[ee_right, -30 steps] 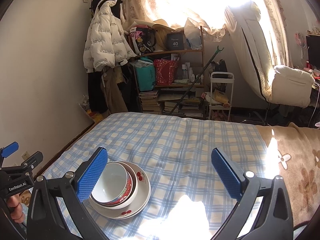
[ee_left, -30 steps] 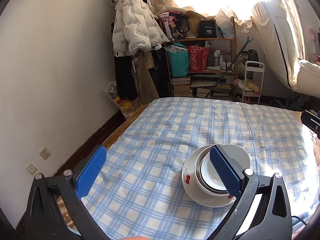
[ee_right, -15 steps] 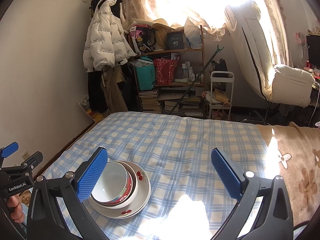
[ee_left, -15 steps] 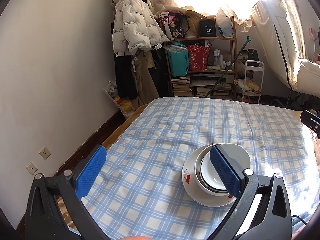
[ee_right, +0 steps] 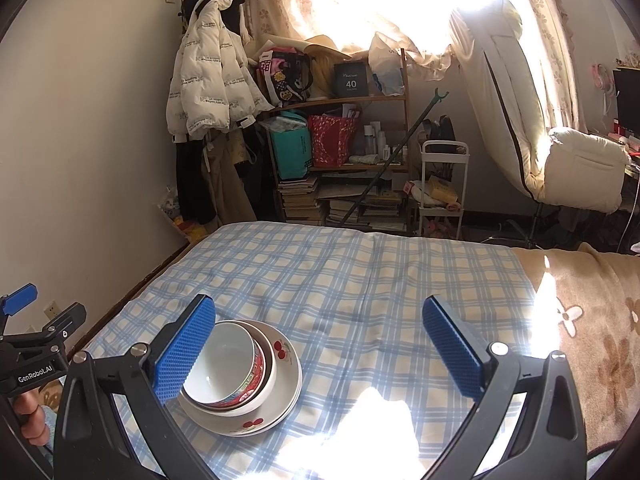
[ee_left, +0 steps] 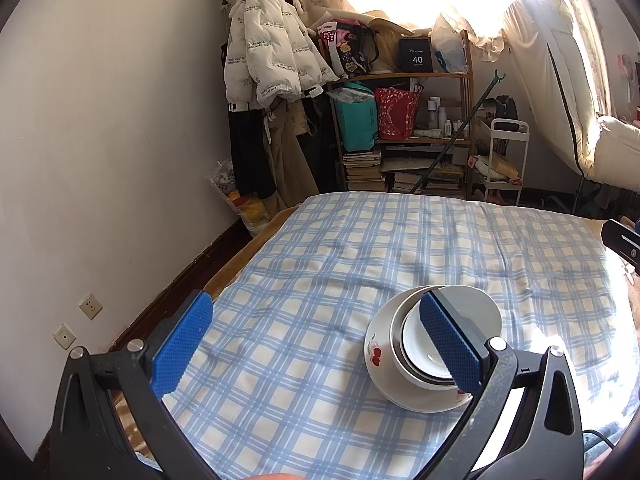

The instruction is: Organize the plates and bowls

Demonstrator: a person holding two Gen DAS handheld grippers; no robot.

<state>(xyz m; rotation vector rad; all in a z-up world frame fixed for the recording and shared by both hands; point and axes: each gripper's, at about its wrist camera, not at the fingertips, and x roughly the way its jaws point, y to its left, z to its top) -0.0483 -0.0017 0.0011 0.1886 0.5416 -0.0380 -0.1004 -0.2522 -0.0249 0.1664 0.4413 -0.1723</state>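
Right now I am looking at both tongs spread wide with nothing between their blue pads. My left gripper (ee_left: 316, 344) is hanging above the checked blue-and-white cloth (ee_left: 320, 264), its right-hand pad (ee_left: 448, 344) sitting in front of the stack in the left wrist view, though I cannot tell whether it is touching anything. My right gripper (ee_right: 320, 344) is hovering likewise, empty, with its left-hand pad (ee_right: 184, 348) overlapping the near rim of the stack in the right wrist view. That stack is resting on the cloth: a white plate with cherry prints (ee_right: 288, 368) at the bottom, a larger white bowl (ee_right: 264, 388) on it, and a red-patterned bowl (ee_right: 224, 364) nested inside. Beyond the cloth I am seeing a white puffer jacket (ee_right: 208, 80) hanging by a crowded shelf (ee_right: 360, 152).
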